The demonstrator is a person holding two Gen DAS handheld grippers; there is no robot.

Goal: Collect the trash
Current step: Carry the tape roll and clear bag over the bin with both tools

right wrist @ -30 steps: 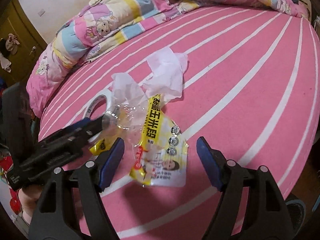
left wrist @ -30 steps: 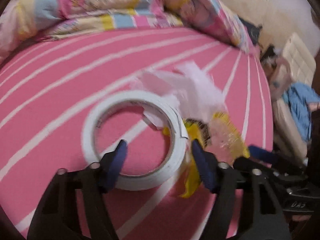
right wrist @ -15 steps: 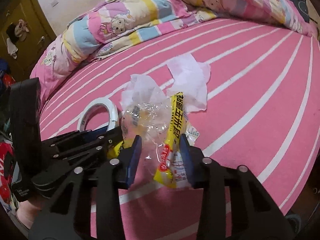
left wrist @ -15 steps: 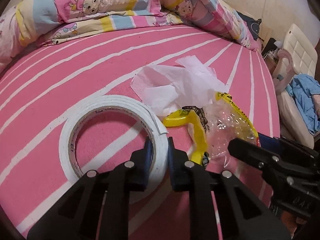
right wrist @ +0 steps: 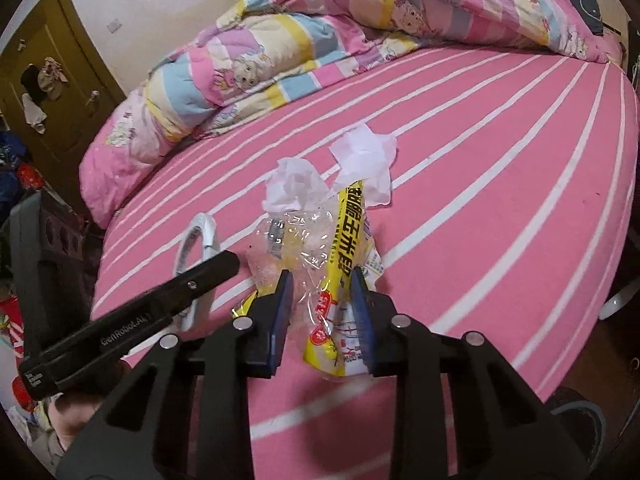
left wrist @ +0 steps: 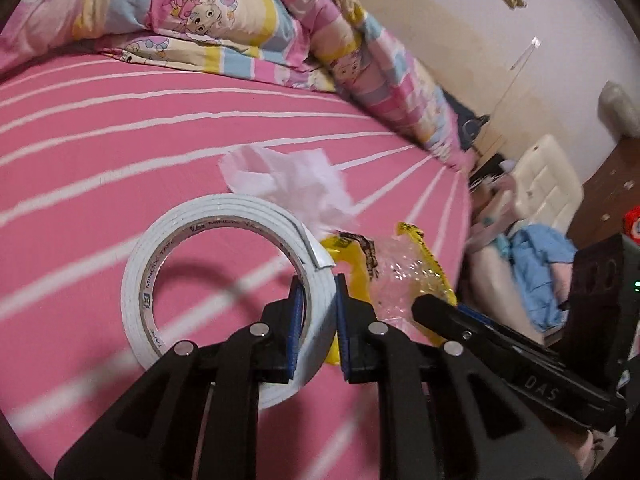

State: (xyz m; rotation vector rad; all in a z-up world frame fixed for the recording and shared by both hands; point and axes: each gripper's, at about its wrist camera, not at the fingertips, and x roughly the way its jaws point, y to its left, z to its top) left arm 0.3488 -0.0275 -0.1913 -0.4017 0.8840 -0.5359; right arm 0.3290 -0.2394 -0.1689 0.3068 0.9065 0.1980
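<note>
Nearest lens: left claw (left wrist: 316, 320) clamped on wall of white adhesive tape roll (left wrist: 224, 280), roll raised above pink striped bed (left wrist: 100, 168). Right claw (right wrist: 322, 316) narrowed onto crinkled yellow-and-clear plastic snack wrapper (right wrist: 344, 248), wrapper apparently lifted. Step: both pickups secured; next, carry to bin, none visible. Beyond: crumpled white tissues (right wrist: 362, 160) uncollected on bed.

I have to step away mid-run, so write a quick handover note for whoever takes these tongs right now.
Left tongs: shut on the rim of the white tape roll, lifted off the pink bed sheet.
Right tongs: shut on the yellow snack wrapper, also raised.
Crumpled tissues remain loose on the sheet just beyond the wrapper.
Done: both items grasped. Left: drop them in a bin, none visible here, then return for the tissues.
</note>
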